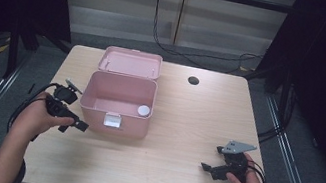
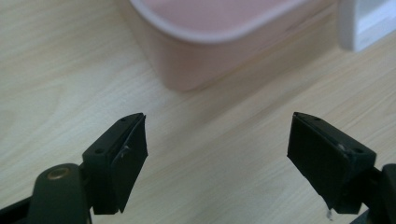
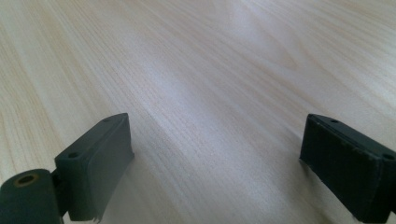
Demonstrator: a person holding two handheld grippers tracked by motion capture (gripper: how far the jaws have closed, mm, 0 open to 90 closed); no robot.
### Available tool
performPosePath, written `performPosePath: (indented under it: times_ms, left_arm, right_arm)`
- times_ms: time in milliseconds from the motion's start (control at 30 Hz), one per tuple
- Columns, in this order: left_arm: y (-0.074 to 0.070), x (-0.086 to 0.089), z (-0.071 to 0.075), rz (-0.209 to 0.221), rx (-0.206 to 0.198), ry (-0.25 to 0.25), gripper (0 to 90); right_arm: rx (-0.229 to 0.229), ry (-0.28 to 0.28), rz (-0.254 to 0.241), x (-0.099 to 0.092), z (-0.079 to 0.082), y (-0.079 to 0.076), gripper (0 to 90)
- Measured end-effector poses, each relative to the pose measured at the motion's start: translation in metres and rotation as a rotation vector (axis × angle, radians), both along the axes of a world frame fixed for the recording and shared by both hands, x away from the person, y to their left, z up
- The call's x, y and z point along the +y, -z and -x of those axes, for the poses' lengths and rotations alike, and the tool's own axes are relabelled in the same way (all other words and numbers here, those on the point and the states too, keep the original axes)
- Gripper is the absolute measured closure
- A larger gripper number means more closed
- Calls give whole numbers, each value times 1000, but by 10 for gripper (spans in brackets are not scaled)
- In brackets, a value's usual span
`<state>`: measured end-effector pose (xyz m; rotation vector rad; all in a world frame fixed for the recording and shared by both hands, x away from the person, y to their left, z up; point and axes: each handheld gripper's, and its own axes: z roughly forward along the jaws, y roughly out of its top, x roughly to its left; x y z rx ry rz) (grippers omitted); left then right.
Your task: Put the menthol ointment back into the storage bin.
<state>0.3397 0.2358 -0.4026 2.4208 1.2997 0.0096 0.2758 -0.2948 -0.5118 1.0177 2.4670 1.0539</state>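
Note:
A pink box [image 1: 117, 106] stands open on the wooden table [image 1: 186, 121], its lid [image 1: 131, 62] laid back behind it. A small white round thing [image 1: 143, 110] lies inside at the right. A white latch [image 1: 112, 121] hangs on the box's front wall. My left gripper [image 1: 74, 126] is open just left of the box's front corner, low over the table. In the left gripper view [image 2: 217, 140] the jaws stand wide apart with bare wood between them, and the pink box corner [image 2: 196, 51] lies ahead. My right gripper [image 1: 208, 169] rests open at the front right, with nothing between its jaws [image 3: 215, 154].
A dark round hole [image 1: 193, 80] sits in the table at the back right. Cables trail from both grippers off the table's sides. Metal rails run along the floor to the left and right of the table.

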Motion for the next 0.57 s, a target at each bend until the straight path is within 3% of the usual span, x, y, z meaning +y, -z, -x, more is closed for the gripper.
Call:
performPosePath:
  times_ms: [400, 567]
  left_arm:
    - [32, -1, 15, 7, -11, -16, 200]
    - [34, -3, 17, 6, -19, -4, 201]
  right_arm:
    - [0, 0, 0, 0, 0, 0, 85]
    - [-1, -1, 0, 0, 0, 0, 85]
